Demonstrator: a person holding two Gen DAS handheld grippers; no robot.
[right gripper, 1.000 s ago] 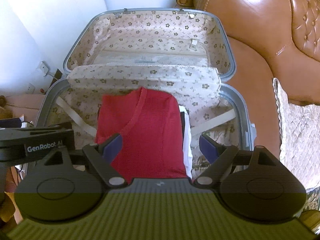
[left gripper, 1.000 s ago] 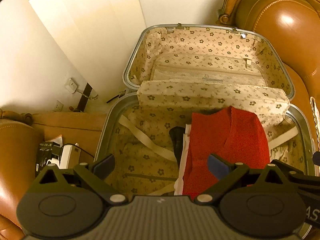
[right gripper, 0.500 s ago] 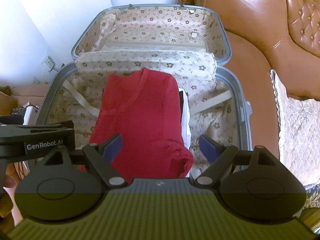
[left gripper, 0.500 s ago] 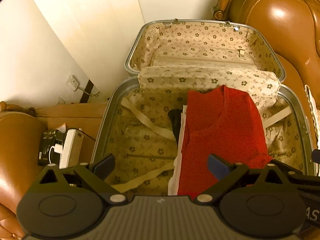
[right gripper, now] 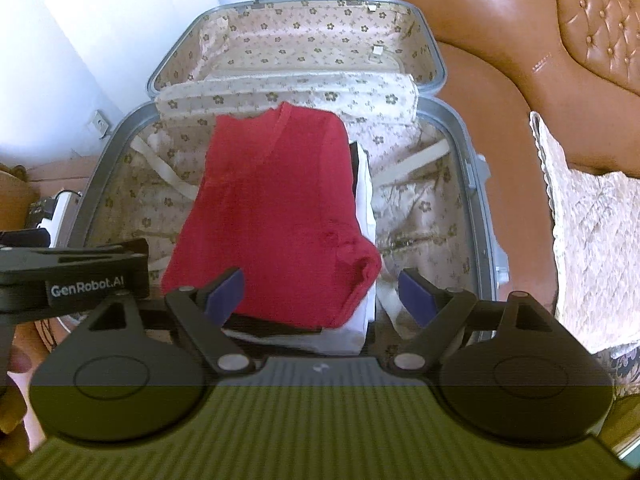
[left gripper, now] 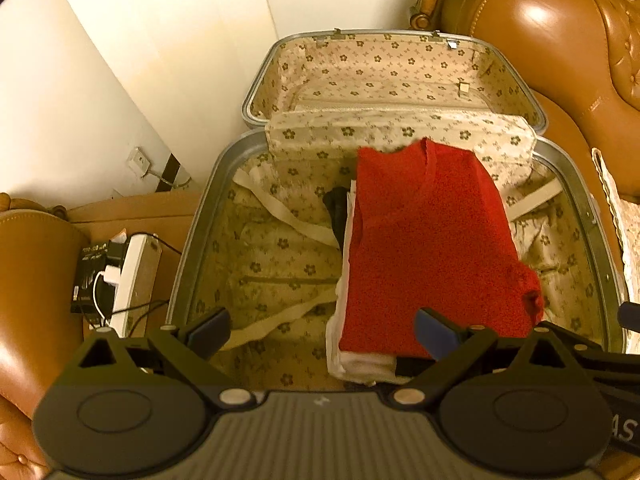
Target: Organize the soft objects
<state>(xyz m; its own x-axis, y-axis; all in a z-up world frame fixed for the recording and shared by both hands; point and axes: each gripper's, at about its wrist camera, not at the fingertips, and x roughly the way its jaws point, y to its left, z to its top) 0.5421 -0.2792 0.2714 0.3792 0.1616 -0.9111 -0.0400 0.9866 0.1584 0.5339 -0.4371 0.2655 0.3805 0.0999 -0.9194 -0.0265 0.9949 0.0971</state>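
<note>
Two views are given over an open grey-rimmed suitcase, lined with flower-print fabric, its lid propped up towards a white wall. A brown leather sofa is seen along its right side, with a quilted cream cushion laid on the seat; a white power strip with plugged cables is seen on the left. A folded red sweater is laid in the case, right of centre, on top of white garments (something black is tucked in the pile). The left gripper is held above the near edge, fingers spread wide, nothing gripped. The right gripper is likewise spread and empty, above the sweater's near end.
</note>
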